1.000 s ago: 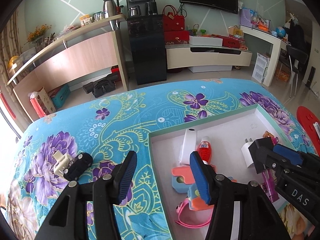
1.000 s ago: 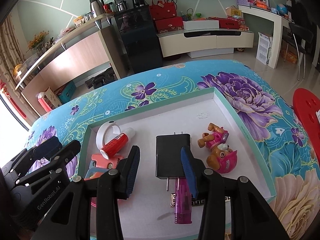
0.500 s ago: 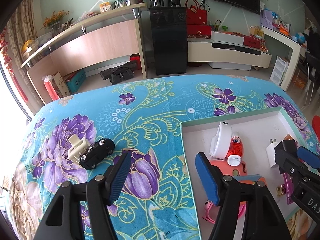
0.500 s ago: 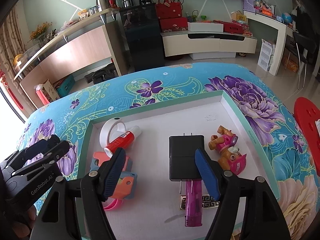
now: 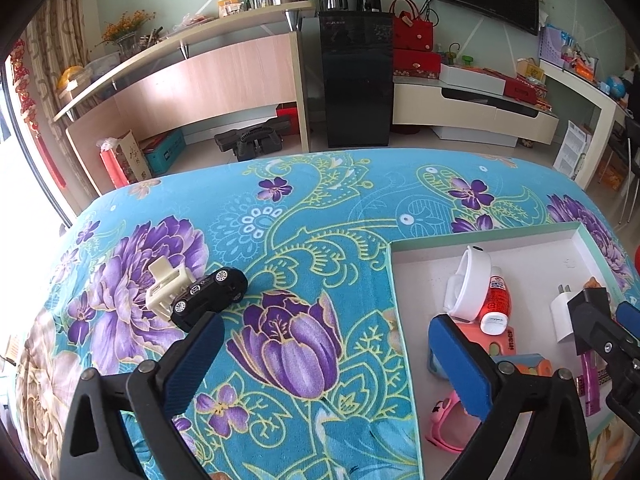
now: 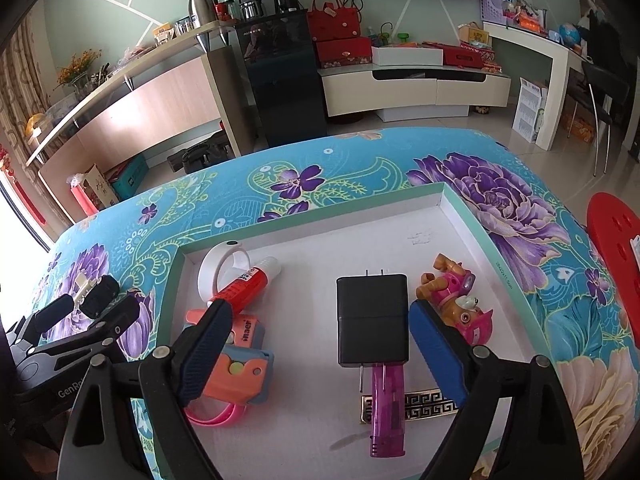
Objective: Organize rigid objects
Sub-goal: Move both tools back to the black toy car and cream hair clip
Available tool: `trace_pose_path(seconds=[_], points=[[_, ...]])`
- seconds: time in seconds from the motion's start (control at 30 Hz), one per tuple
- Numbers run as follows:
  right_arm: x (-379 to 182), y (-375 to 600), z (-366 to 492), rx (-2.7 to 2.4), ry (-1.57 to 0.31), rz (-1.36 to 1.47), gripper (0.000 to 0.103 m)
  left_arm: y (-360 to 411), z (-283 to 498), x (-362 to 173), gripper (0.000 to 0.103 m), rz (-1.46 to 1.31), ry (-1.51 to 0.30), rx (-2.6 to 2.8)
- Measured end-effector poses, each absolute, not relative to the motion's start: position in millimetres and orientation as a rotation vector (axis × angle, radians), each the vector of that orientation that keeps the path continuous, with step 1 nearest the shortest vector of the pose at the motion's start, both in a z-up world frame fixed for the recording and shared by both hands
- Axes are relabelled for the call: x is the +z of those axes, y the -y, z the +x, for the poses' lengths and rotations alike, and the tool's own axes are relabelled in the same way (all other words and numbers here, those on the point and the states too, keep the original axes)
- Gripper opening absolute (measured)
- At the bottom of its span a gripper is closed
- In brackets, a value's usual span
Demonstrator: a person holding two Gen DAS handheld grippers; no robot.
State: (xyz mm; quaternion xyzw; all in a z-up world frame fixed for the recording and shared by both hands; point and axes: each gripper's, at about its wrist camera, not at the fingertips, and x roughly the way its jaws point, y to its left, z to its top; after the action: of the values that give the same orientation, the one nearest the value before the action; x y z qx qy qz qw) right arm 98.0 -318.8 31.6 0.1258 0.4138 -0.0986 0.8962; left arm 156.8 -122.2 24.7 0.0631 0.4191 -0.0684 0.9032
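Looks mostly done to me: the tray point(image 6: 472, 216) on the floral surface point(image 5: 320, 208) already holds a black charger point(image 6: 372, 320), the orange gadget point(image 6: 240, 372), a white ring point(image 6: 218, 264), glue stick point(image 6: 248, 288), pup toy point(image 6: 460, 304) and purple lighter point(image 6: 386, 408). What's left is the toy car point(image 5: 210, 298) and cream clip point(image 5: 164, 288), touching each other out on the cloth, well away from the tray. Both tongs are wide apart and empty, left point(image 5: 320, 364) nearest the car, right point(image 6: 320, 354) over the charger.
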Motion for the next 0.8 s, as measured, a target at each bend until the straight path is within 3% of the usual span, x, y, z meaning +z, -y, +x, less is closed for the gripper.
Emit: trace_pose_path(seconds=[0.8], points=[[56,269,113,-0.109,-0.791,0.2,0.09,21,171,39,0.103,-0.022,-0.839,-0.002]])
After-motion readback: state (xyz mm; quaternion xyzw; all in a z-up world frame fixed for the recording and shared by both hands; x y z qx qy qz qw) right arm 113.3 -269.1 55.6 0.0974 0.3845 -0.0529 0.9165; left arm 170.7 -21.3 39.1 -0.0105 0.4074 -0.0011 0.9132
